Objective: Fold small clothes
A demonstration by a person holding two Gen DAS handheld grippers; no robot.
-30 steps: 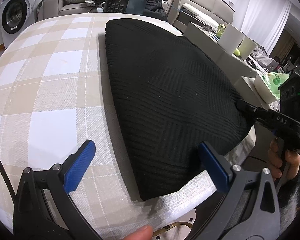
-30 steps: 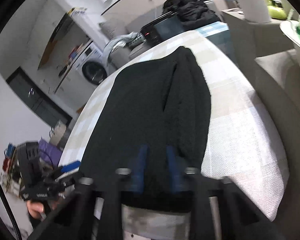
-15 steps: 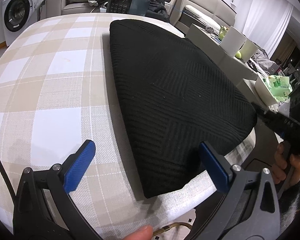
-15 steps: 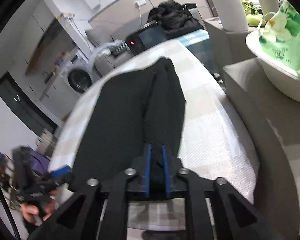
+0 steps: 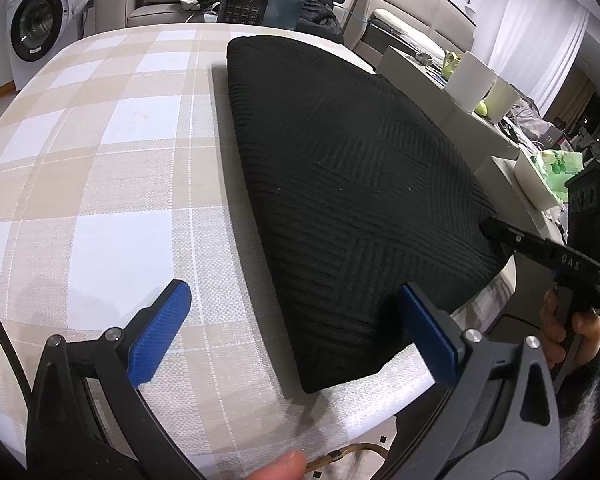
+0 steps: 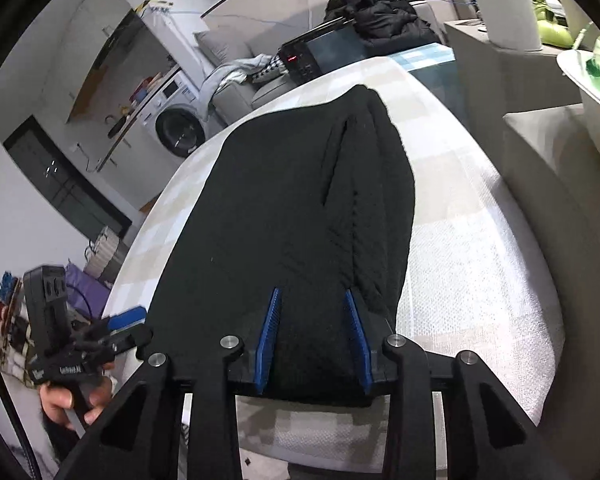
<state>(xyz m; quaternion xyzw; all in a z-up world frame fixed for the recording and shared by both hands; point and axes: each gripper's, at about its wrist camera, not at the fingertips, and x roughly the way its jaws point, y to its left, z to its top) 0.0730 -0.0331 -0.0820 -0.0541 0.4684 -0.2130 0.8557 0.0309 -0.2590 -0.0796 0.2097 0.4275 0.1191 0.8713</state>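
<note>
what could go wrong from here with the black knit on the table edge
1. The right tool is opening with the knit's near edge between its fingers; pulling back early might drag the fold open.
2. The knit's corner lies at the table edge, so a snag might slide it off.
3. The left tool is open, holding nothing down.

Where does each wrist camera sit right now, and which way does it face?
Left wrist: above the left tongs, open over the checked cloth, facing the black garment; a fingertip shows.
Right wrist: behind the right tongs, opening astride the garment's near edge.
Shared: garment, washing machine, each other's tongs.
</note>
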